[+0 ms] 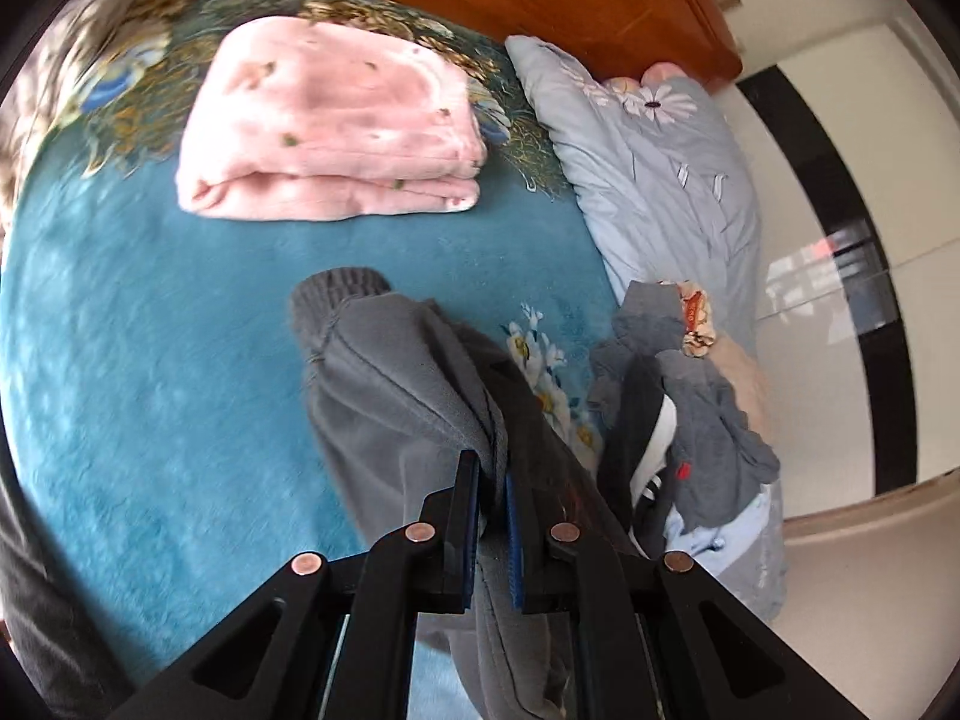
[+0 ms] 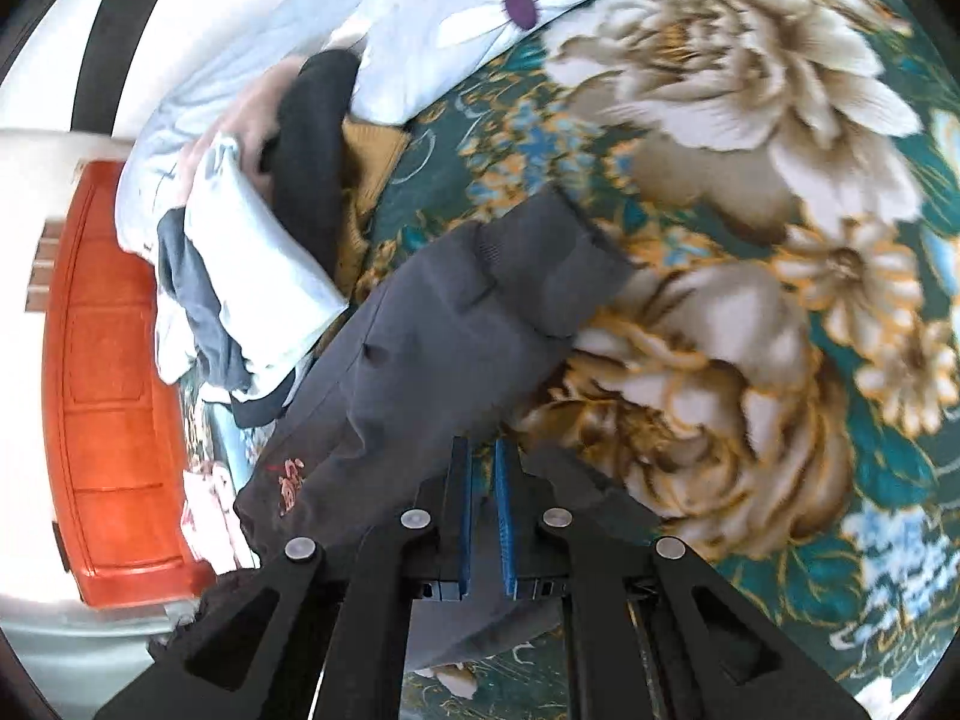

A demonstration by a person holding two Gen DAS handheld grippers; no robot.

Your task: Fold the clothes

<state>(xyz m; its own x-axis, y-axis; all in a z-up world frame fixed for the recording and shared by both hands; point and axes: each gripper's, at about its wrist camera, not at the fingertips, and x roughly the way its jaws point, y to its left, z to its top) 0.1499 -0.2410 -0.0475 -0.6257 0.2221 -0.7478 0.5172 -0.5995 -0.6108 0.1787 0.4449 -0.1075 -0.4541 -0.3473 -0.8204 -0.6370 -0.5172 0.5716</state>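
On teal floral blanket: grey trousers partly lifted off it, left gripper clamped on fabric edge; right gripper pinching same trousers; folded pink blanket beyond, clothes pile at right

Readable text: you have none in either view.
Grey trousers: you can see a small red embroidered mark near their edge in the right wrist view, too blurred to read.
Grey garment in the pile: a tiny red mark shows, illegible to you.
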